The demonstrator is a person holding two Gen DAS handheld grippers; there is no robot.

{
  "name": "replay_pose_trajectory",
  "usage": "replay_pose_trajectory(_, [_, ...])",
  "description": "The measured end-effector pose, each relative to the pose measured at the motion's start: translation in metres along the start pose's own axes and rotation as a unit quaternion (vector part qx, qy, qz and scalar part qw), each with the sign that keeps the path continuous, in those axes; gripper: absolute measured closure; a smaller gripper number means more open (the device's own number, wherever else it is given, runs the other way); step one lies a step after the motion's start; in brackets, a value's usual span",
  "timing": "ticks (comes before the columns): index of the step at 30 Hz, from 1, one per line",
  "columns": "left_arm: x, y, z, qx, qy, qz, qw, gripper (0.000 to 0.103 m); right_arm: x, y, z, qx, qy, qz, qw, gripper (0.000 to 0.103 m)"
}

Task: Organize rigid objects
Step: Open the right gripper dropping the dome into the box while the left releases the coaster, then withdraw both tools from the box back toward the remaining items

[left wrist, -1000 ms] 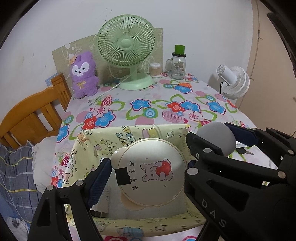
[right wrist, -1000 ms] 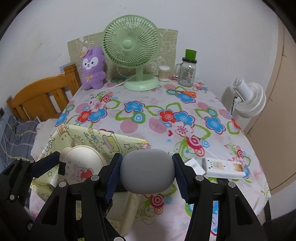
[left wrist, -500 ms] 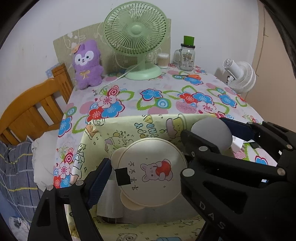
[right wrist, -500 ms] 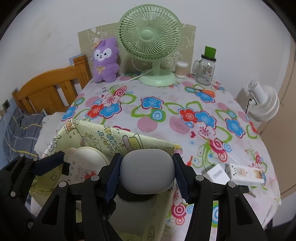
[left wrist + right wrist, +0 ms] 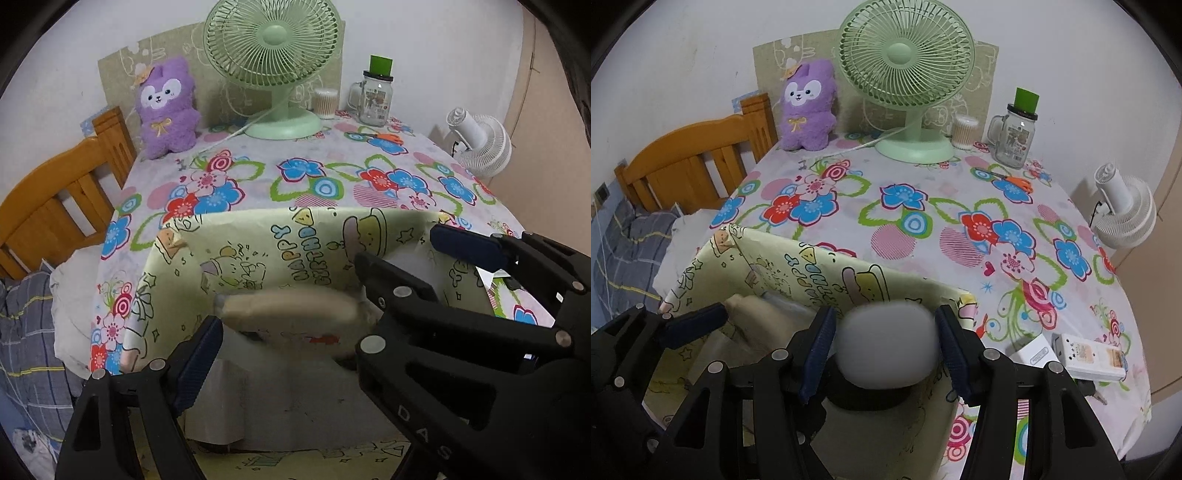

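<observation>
A yellow cartoon-print storage box (image 5: 295,240) stands open at the table's near edge; it also shows in the right wrist view (image 5: 783,273). My left gripper (image 5: 291,325) is open over the box, and a round cream case (image 5: 291,310) is motion-blurred and tilted edge-on between the spread fingers, apart from the pads. My right gripper (image 5: 886,343) is over the box's right side with its pads slightly apart from a blurred grey rounded object (image 5: 888,343) between them.
On the floral tablecloth (image 5: 923,221) stand a green fan (image 5: 907,74), a purple plush (image 5: 807,107), a glass jar (image 5: 1014,136), a cotton-swab tub (image 5: 964,131) and orange scissors (image 5: 1012,181). White boxes (image 5: 1086,356) lie at the right. A wooden bed frame (image 5: 690,158) is left.
Both grippers moved forward and down over the box. The left gripper let go of the cream case, which tips down into the box. The right gripper's jaws opened off the grey object.
</observation>
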State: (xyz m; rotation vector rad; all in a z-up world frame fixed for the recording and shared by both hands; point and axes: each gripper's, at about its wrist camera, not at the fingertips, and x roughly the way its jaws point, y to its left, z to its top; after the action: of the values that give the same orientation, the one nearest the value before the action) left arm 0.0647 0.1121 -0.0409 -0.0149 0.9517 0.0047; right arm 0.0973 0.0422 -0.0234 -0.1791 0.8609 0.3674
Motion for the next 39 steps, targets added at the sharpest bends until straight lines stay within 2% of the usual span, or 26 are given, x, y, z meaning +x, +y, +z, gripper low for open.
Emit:
replay_pose_trajectory(1, [-0.001, 0.000, 0.000, 0.001, -0.001, 0.000, 1.0000, 0.008, 0.000, 0.000, 0.000, -0.002, 0.001, 0.001, 1.000, 0.041])
replay_pose_trajectory(2, [-0.002, -0.001, -0.001, 0.001, -0.003, 0.001, 1.0000, 0.007, 0.000, 0.000, 0.000, -0.005, 0.002, 0.008, 1.000, 0.037])
replay_pose_trajectory(9, [-0.012, -0.003, -0.007, 0.000, -0.007, 0.015, 0.9999, 0.007, -0.007, -0.001, -0.003, -0.007, -0.001, 0.030, 1.000, 0.028])
replay_pose_trajectory(13, [-0.021, -0.006, -0.010, 0.001, -0.015, 0.019, 0.9997, 0.007, -0.019, 0.002, -0.007, -0.014, -0.009, 0.028, 0.999, 0.025])
replay_pose_trajectory(15, [-0.025, -0.009, -0.011, 0.004, -0.017, 0.016, 0.9997, 0.006, -0.025, 0.001, -0.008, -0.012, -0.015, 0.020, 1.000, 0.016])
replay_pose_trajectory(17, [-0.030, -0.014, -0.012, 0.008, -0.021, 0.012, 0.9997, 0.006, -0.030, 0.000, -0.009, -0.011, -0.022, 0.014, 1.000, 0.012])
replay_pose_trajectory(39, [-0.056, -0.062, -0.011, 0.024, -0.049, 0.003, 0.9985, 0.006, -0.071, -0.042, -0.026, 0.021, -0.044, -0.005, 0.999, 0.007])
